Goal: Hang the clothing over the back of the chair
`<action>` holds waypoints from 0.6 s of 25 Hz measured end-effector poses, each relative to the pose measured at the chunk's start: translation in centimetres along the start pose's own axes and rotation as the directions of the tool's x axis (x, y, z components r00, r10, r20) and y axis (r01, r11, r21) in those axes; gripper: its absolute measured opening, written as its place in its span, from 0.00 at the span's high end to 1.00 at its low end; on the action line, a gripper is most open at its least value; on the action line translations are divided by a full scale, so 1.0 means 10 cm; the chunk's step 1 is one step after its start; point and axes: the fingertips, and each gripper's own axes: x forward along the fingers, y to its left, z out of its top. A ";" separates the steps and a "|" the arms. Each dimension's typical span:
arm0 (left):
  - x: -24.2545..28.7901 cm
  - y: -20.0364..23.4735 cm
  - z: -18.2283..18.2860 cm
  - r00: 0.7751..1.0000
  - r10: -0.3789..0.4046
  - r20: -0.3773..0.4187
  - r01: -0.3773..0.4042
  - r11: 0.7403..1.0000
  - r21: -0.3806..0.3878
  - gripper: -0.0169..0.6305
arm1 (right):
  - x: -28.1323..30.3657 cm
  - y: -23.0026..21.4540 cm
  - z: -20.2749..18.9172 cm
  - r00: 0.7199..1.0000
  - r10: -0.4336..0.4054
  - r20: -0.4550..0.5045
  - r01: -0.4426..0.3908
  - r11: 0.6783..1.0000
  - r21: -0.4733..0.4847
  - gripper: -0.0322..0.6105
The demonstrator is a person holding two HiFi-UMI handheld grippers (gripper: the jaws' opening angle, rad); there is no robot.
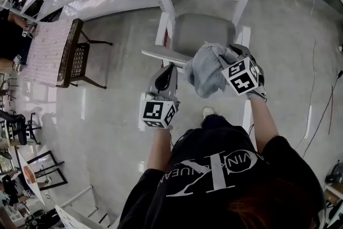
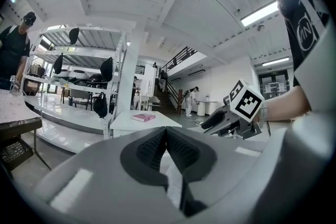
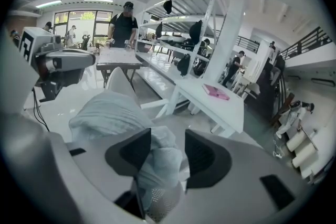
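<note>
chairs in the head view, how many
2: a white chair ahead, behind the clothing; a dark chair beside the patterned table at left. Left-edge clutter may hide more.

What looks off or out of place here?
The grey clothing sits wadded in a lump at the chair's back, not draped flat. It lies between the right hand-held gripper's open jaws. Nothing else stands out.

left gripper (image 2: 167,136) jaws together, right gripper (image 2: 210,122) beyond — pink book (image 2: 143,117) on table (image 2: 123,123)
</note>
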 end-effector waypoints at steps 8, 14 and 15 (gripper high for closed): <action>-0.09 -0.06 -0.05 0.999 -0.052 -0.003 0.052 0.999 -0.008 0.96 | -0.26 0.08 0.06 0.995 -0.054 0.085 0.045 0.993 0.108 0.79; -0.18 -0.06 -0.03 0.997 -0.078 0.006 0.078 0.997 -0.007 0.96 | -0.52 0.13 0.07 0.983 -0.076 0.169 0.032 0.968 0.248 0.87; -0.20 -0.07 -0.03 0.997 -0.082 0.008 0.082 0.997 -0.005 0.96 | -0.55 0.16 0.06 0.981 -0.079 0.175 0.032 0.966 0.258 0.87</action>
